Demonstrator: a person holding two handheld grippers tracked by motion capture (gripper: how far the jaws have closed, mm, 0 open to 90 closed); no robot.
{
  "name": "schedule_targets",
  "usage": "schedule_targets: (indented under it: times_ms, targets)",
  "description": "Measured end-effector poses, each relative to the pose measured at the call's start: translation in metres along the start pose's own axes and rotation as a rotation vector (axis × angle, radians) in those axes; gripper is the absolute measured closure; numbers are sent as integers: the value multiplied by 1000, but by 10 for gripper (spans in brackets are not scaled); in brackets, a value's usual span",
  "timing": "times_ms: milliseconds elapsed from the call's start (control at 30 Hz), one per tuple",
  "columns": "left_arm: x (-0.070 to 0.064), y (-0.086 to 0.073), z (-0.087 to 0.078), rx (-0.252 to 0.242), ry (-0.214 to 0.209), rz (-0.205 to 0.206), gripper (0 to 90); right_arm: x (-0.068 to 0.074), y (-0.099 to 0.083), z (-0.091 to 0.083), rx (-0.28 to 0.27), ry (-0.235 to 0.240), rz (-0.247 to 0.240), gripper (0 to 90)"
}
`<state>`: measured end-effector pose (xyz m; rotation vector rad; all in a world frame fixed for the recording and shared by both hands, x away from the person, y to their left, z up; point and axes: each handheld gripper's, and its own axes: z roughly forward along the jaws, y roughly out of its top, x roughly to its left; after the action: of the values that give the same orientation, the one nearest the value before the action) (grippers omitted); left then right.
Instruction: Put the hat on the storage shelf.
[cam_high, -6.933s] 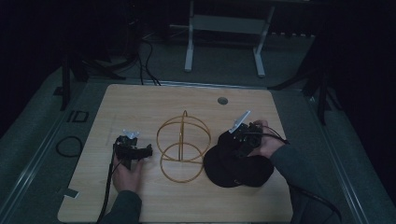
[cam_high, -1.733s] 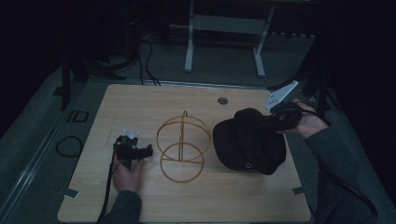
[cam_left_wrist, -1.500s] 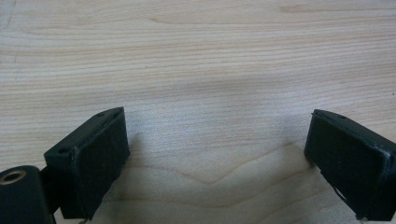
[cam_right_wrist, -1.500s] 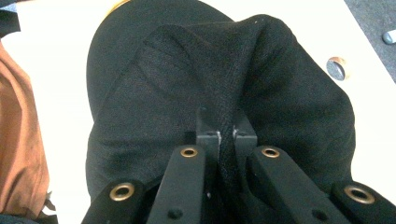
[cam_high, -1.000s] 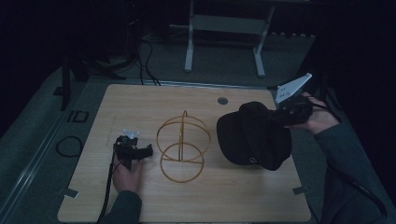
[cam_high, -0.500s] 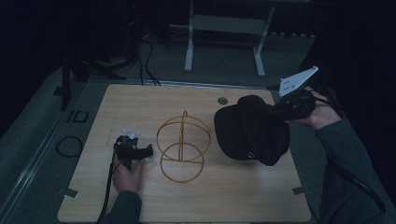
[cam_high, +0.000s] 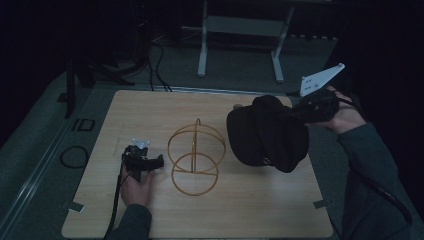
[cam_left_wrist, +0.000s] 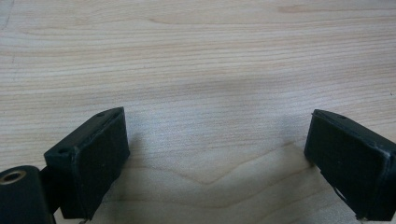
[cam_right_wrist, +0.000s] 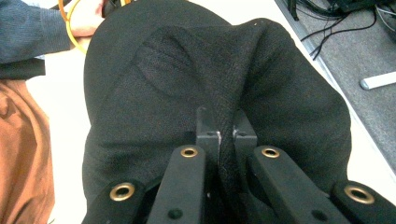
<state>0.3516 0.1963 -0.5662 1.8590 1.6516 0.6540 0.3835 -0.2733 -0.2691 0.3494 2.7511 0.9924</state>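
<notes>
Currently the right gripper (cam_high: 300, 114) holds a black hat (cam_high: 267, 135) in the air above the bench (cam_high: 280, 210), fingers pinching a fold of fabric. Left gripper (cam_high: 142, 161) rests spread. Next, probably, lowering the hat over the gold wire stand (cam_high: 196, 156).

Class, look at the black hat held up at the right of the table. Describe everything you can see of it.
The black woven-fabric hat is soft, with a rounded crown and a dent in it. It hangs in the air above the right part of the light wooden table, tilted. The right tool is shut on a pinched fold of its cloth. It hangs beside the gold wire stand, apart from it.
</notes>
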Motion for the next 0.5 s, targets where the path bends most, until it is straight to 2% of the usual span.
schedule_targets:
  times_ms: [500]
  targets:
    - [0, 0, 0, 0, 0, 0, 60, 1, 15, 4, -24, 4, -17, 865]
